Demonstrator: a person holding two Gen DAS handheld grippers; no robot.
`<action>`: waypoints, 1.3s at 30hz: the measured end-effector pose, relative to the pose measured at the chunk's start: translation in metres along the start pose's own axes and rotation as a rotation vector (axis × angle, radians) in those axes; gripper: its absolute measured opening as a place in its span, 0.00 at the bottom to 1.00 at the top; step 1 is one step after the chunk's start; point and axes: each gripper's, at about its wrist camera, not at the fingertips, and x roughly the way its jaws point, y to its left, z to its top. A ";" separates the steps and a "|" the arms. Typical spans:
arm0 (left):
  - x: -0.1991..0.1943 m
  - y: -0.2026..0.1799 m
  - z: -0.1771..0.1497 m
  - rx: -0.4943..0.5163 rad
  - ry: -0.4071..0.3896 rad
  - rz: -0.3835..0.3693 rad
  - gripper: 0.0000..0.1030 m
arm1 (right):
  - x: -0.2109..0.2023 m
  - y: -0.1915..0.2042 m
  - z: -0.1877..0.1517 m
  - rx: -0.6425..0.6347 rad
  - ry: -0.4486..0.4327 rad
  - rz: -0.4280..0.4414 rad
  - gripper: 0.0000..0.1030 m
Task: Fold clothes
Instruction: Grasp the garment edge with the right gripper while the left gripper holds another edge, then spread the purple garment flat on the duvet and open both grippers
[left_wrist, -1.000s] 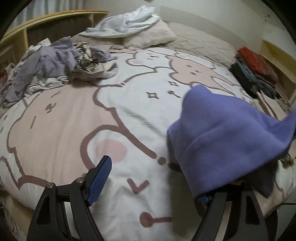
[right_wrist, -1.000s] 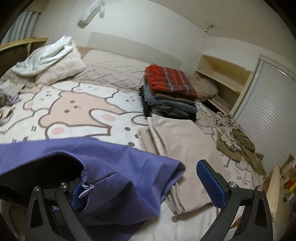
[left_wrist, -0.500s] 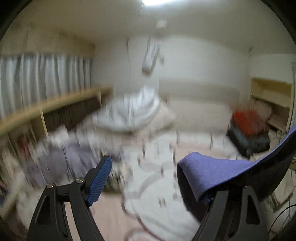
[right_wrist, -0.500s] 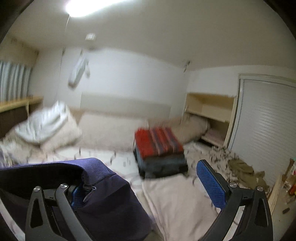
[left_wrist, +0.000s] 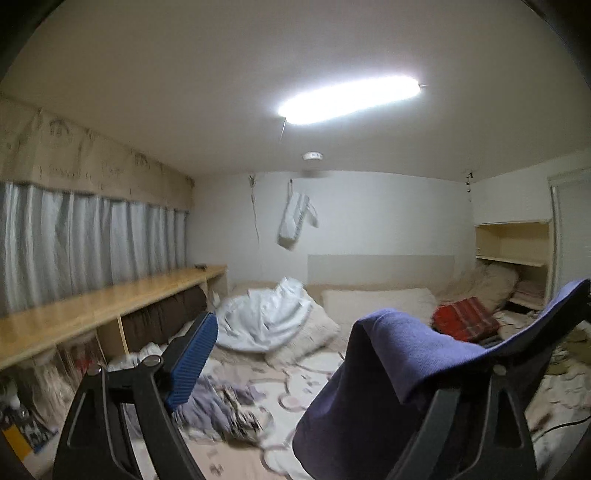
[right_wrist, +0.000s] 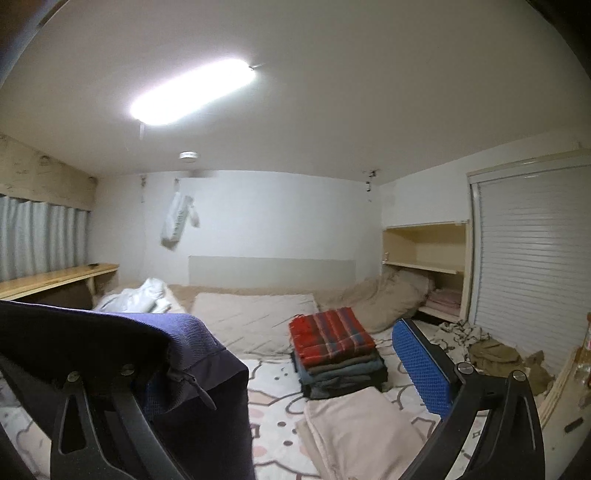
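Purple garment (left_wrist: 399, 373) draped over both open grippers

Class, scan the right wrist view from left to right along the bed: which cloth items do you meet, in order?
Purple garment → white bundle → red plaid stack → olive heap.
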 end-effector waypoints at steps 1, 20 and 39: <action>-0.007 -0.001 0.002 0.016 0.012 0.003 0.86 | -0.005 -0.003 0.002 0.001 0.012 0.024 1.00; 0.193 -0.045 0.025 0.198 0.095 0.119 0.92 | 0.167 0.031 0.006 0.076 0.223 0.014 1.00; 0.189 -0.068 -0.371 0.449 0.953 0.098 0.92 | 0.155 0.003 -0.344 -0.024 1.051 -0.003 1.00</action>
